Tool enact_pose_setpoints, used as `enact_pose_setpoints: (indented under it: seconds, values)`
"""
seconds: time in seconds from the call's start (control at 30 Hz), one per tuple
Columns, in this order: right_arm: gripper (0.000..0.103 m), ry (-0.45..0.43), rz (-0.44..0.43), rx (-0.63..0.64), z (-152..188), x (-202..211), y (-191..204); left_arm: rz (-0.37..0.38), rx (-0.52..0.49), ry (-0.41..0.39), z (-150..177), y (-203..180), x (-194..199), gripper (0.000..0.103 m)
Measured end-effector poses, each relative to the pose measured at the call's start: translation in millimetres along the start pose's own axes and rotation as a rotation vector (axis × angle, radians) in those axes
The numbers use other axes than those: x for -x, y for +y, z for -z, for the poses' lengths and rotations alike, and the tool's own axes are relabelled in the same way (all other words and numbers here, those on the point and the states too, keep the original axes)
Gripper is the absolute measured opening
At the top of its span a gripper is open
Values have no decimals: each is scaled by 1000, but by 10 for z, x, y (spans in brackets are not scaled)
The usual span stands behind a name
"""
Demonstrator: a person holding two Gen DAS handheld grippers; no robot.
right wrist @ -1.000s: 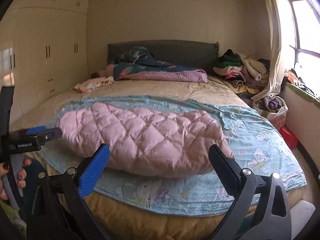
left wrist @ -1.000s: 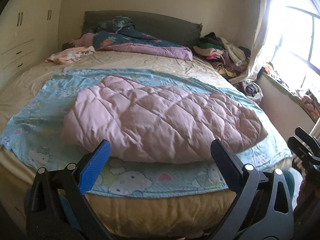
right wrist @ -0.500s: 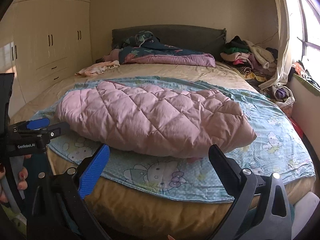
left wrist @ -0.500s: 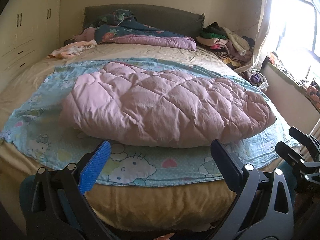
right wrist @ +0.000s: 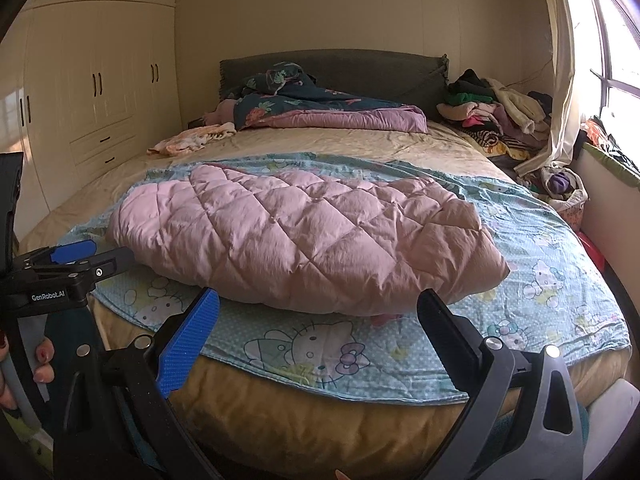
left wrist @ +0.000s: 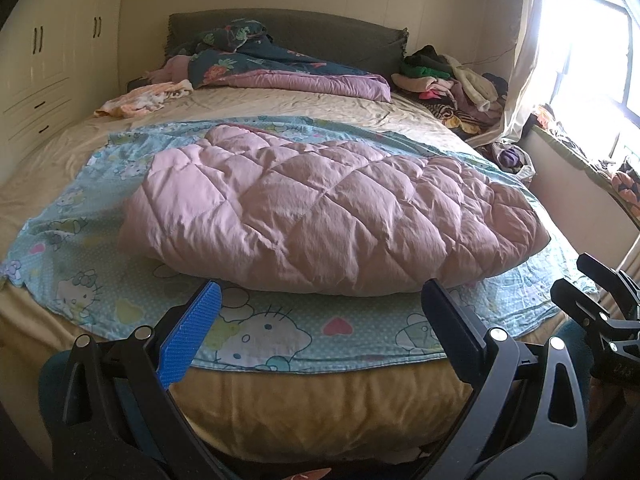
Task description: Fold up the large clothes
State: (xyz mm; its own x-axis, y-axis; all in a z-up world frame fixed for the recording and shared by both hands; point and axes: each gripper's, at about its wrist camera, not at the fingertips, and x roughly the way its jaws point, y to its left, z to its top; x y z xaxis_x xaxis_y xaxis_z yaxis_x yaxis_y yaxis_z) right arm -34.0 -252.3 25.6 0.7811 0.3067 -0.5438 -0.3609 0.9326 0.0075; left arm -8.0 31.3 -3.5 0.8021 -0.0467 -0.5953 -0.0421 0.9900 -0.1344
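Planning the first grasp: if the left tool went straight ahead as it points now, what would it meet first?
Probably the near edge of the pink quilted coat, lying on the blue cartoon-print sheet. The left tool is open; depth is unclear.

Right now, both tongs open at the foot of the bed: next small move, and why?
Probably ease both forward to the near edge of the pink quilted garment. The left tongs and right tongs are open, empty and short of it; it lies unfolded on the blue cartoon sheet, so a grip comes first.

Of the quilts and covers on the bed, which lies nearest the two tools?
The pink quilted one, atop the blue cartoon sheet at the foot; the dark floral quilt is bunched against the headboard.
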Motion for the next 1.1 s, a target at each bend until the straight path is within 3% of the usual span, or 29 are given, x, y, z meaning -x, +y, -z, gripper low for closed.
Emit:
enact_pose_setpoints:
  seconds: [1.1]
  values:
    - [99,-3,0,-1,-18,14,-6,1,-4,-2,-9,-21,14,94]
